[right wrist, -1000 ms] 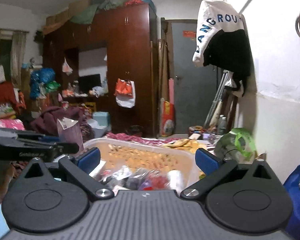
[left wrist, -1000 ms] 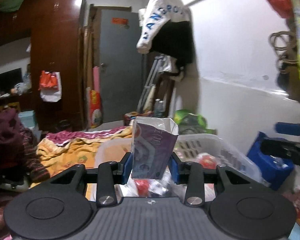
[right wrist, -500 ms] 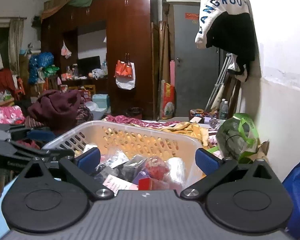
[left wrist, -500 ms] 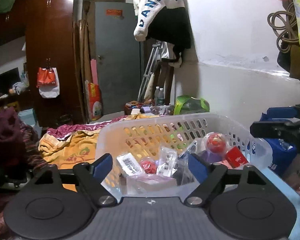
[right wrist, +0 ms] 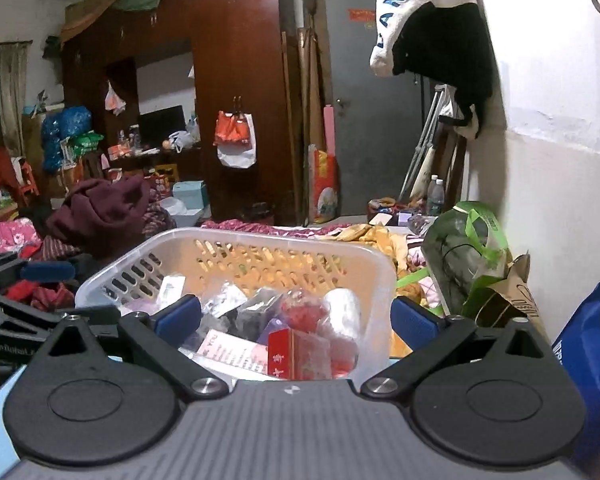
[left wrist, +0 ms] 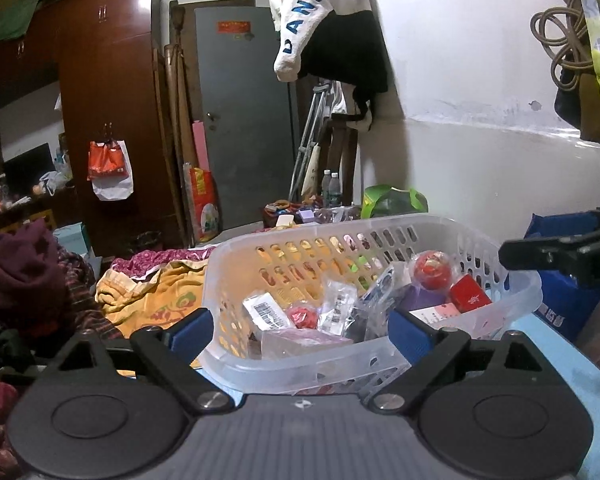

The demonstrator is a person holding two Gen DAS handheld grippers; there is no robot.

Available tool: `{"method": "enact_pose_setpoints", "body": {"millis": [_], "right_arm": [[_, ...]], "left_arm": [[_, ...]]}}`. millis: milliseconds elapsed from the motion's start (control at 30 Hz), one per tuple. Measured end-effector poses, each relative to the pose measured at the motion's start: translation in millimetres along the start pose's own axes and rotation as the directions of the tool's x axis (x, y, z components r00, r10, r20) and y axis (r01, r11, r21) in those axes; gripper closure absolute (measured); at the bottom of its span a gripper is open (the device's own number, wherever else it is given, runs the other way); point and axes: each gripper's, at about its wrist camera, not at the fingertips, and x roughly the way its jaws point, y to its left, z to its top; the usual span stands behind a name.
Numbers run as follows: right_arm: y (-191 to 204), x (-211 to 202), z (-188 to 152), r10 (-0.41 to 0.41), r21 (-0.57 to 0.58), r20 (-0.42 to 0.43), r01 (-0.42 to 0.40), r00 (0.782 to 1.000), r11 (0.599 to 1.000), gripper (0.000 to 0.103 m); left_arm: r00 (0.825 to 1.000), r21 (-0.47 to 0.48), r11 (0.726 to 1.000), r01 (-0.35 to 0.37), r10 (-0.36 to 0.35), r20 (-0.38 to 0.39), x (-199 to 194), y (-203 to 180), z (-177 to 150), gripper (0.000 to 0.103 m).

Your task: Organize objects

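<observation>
A white perforated plastic basket (left wrist: 512, 280) stands on a light blue surface, also in the right wrist view (right wrist: 380, 264). It holds several small packets, a red ball (left wrist: 432, 270), a red box (left wrist: 470, 299) and a purple box (left wrist: 300, 340). My left gripper (left wrist: 300, 330) is open and empty, held back from the basket's near rim. My right gripper (right wrist: 296, 318) is open and empty at the basket's other side. The right gripper's fingers (left wrist: 556, 256) show at the right edge of the left wrist view.
A light blue tabletop (left wrist: 564, 360) carries the basket. A yellow blanket (left wrist: 148, 296) and dark red clothes (right wrist: 100, 212) lie on a bed to the left. A green bag (right wrist: 468, 256) and a blue bag (right wrist: 588, 344) stand by the white wall on the right.
My left gripper held a purple box one second ago; it opened and the box now lies in the basket. Both grippers have pulled back and lowered.
</observation>
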Motion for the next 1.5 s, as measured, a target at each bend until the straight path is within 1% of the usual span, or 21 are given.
{"method": "enact_pose_setpoints", "body": {"millis": [200,400,633,767,900,1000,1100,1500], "right_arm": [[5,-1,-7,-0.025,-0.046,-0.017,0.025,1.000,0.999,0.000],[0,0,-9,-0.024,-0.010,-0.011,0.024,1.000,1.000,0.000],[-1,1,-12,-0.026,-0.027,-0.036,0.025,0.999,0.999,0.000],[-3,0,-13,-0.037,-0.013,-0.017,0.037,0.999,0.999,0.000],[-8,-3,-12,-0.026,0.014,-0.007,0.026,1.000,1.000,0.000],[-8,-4,-12,-0.028,0.006,-0.012,0.028,1.000,1.000,0.000],[-8,-6,-12,-0.040,0.011,0.002,0.040,0.999,0.999,0.000],[-8,-2,-15,-0.032,0.005,-0.026,0.032,0.999,0.999,0.000]], "left_arm": [[1.000,0.005,1.000,-0.003,0.003,-0.010,2,-1,-2,0.007],[1.000,0.010,1.000,-0.006,0.007,-0.007,0,-4,-3,0.007],[1.000,0.012,1.000,0.000,0.000,-0.011,-1,-7,-4,0.007],[1.000,0.010,1.000,0.004,-0.004,-0.016,0,-8,-5,0.007],[1.000,-0.009,1.000,0.006,-0.006,-0.015,-1,-5,-5,0.007],[1.000,-0.021,1.000,0.007,-0.007,-0.015,-1,-3,-4,0.007],[1.000,-0.022,1.000,0.005,-0.006,-0.017,0,-3,-5,0.007],[0.999,-0.028,0.999,0.026,-0.027,-0.022,2,-8,-7,0.007]]}}
